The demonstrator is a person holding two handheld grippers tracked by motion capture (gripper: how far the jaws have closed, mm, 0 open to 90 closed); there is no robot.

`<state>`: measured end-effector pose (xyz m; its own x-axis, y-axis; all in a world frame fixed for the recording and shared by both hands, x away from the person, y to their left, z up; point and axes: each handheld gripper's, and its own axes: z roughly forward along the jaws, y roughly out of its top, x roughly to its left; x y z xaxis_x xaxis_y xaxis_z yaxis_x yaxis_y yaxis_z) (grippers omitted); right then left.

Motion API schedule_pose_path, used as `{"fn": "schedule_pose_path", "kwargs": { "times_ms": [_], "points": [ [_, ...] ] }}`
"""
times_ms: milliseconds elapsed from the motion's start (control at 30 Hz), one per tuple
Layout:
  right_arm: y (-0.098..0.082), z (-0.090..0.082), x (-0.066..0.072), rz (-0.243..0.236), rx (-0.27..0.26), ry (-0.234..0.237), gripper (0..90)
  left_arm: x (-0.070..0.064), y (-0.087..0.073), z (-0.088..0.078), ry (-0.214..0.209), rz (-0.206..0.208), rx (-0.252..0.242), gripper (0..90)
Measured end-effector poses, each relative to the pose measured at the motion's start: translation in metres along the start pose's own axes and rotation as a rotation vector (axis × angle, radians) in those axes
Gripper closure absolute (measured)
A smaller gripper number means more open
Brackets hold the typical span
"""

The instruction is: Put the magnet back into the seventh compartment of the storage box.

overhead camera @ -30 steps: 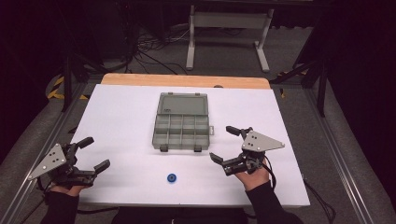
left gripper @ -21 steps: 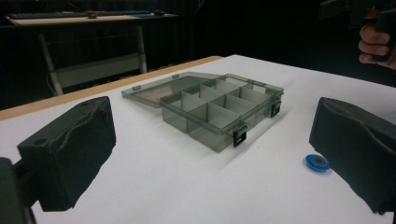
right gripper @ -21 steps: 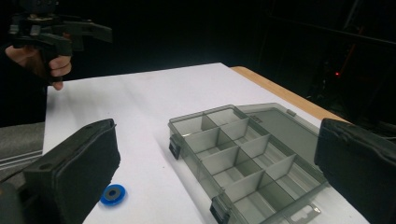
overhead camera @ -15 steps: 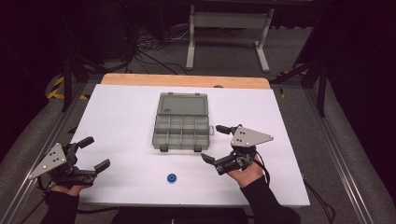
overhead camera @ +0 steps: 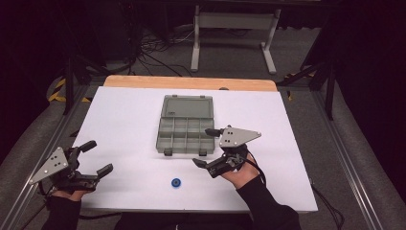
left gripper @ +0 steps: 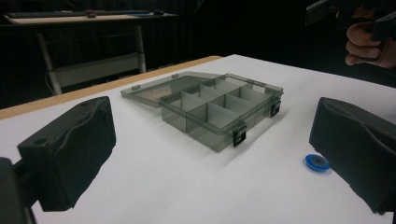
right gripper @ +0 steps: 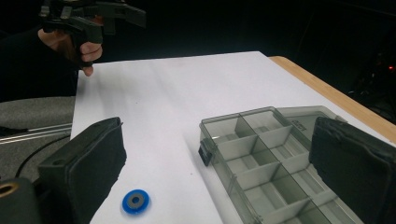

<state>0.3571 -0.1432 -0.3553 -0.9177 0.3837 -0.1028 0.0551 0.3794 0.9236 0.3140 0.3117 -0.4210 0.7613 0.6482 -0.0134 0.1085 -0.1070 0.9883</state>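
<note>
A grey translucent compartment box [overhead camera: 186, 125] lies open in the middle of the white table, its lid flat toward the far edge; its cells look empty [left gripper: 219, 109] [right gripper: 266, 158]. A small blue ring [overhead camera: 176, 182] [left gripper: 317, 163] [right gripper: 136, 201] lies on the table in front of the box. My right gripper [overhead camera: 209, 145] hovers open at the box's front right corner, to the right of the ring. My left gripper [overhead camera: 94, 156] rests open near the table's front left corner, holding nothing.
The white table top [overhead camera: 119, 124] has a wooden strip [overhead camera: 191, 83] along its far edge. Behind it a metal stand [overhead camera: 234, 33] and cables lie on the dark floor. Grey rails run along both sides of the table.
My right gripper has moved left, from the table's right side to the box's front right corner. The left gripper, box and ring have stayed put.
</note>
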Motion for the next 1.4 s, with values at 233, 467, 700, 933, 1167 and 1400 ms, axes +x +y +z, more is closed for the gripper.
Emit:
{"fn": "schedule_pose_path", "kwargs": {
  "times_ms": [233, 467, 700, 933, 1167, 1400],
  "points": [
    [0.008, 0.014, 0.004, -0.008, 0.010, 0.043, 5.5, 0.000, 0.000, -0.001, 0.000, 0.002, 0.000, 1.1],
    [0.013, 0.023, 0.002, 0.006, 0.091, 0.098, 10.3, 0.000, 0.000, 0.000, -0.001, 0.004, 0.000, 1.1],
    [0.014, 0.028, -0.003, 0.000, 0.178, 0.131, 11.7, 0.000, 0.000, 0.000, 0.000, 0.003, 0.001, 1.1],
    [0.016, 0.040, 0.001, -0.032, 0.315, 0.149, 11.3, 0.000, 0.000, 0.000, -0.002, 0.005, 0.005, 1.1],
    [0.017, 0.050, 0.003, -0.051, 0.415, 0.181, 11.3, 0.000, 0.000, 0.000, -0.001, 0.003, 0.002, 1.1],
    [0.016, 0.056, 0.006, -0.056, 0.461, 0.184, 11.0, 0.000, 0.000, 0.000, 0.000, 0.003, 0.001, 1.1]
  ]
}}
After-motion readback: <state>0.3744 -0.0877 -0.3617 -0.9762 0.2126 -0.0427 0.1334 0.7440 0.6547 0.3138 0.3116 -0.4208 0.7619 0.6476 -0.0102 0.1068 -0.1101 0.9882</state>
